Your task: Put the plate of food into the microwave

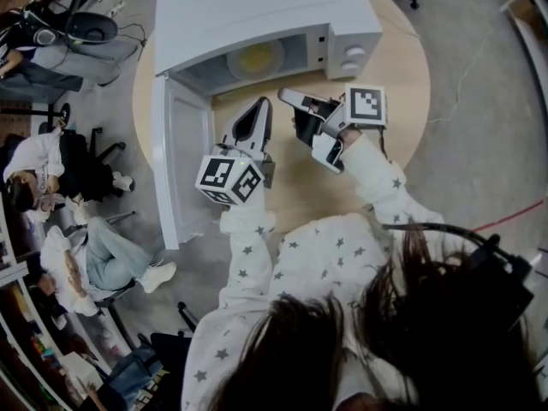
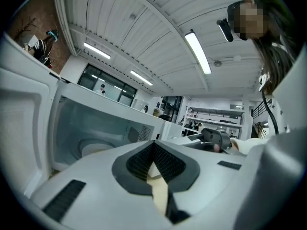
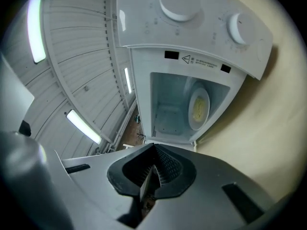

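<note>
White plate of yellow food (image 1: 256, 58) sits inside the open white microwave (image 1: 257, 7), upper centre; left gripper (image 1: 259, 110) and right gripper (image 1: 288, 98) just below, jaws pressed together on nothing

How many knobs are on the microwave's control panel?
2, both on the panel in the right gripper view: one knob at top centre, another knob to its right. None looks hidden.

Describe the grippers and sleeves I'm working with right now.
The left gripper and right gripper both have white, wedge-shaped jaws lined with dark grey ribbed pads. Each carries a cube of black-and-white square markers: the left cube and the right cube. The sleeves are white with small grey stars.
</note>
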Demonstrator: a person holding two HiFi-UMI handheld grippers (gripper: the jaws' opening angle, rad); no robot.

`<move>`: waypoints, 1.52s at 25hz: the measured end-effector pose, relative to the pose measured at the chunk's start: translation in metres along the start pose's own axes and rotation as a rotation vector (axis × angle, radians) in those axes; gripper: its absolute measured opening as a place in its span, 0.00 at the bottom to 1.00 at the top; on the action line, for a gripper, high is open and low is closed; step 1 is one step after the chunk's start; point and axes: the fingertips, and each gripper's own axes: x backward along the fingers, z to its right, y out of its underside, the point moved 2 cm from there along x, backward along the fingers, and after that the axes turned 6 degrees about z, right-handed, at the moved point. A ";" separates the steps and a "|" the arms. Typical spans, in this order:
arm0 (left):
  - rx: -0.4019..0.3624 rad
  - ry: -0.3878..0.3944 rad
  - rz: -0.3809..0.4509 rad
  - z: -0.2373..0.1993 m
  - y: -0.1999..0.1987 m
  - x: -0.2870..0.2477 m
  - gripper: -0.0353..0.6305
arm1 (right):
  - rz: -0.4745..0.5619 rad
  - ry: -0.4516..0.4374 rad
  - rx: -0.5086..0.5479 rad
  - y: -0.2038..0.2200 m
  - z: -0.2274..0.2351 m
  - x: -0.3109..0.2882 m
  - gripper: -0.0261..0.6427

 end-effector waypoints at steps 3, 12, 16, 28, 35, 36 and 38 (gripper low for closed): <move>-0.020 0.009 0.028 0.015 -0.013 0.006 0.06 | -0.024 -0.027 0.028 0.002 -0.012 0.008 0.05; -0.049 0.011 0.041 0.043 -0.024 0.018 0.06 | -0.043 -0.101 0.027 0.013 -0.029 0.027 0.05; -0.061 0.017 0.034 0.052 -0.019 0.018 0.06 | -0.039 -0.114 0.028 0.013 -0.030 0.035 0.05; -0.065 0.034 0.057 0.058 -0.023 0.020 0.06 | -0.058 -0.152 -0.004 0.021 -0.035 0.036 0.05; -0.065 0.034 0.049 0.054 -0.029 0.017 0.06 | -0.073 -0.153 0.005 0.021 -0.037 0.026 0.05; -0.064 0.034 0.048 0.056 -0.027 0.018 0.06 | -0.071 -0.154 0.003 0.022 -0.036 0.029 0.05; -0.062 0.033 0.052 0.058 -0.023 0.020 0.06 | -0.069 -0.156 0.002 0.024 -0.034 0.033 0.05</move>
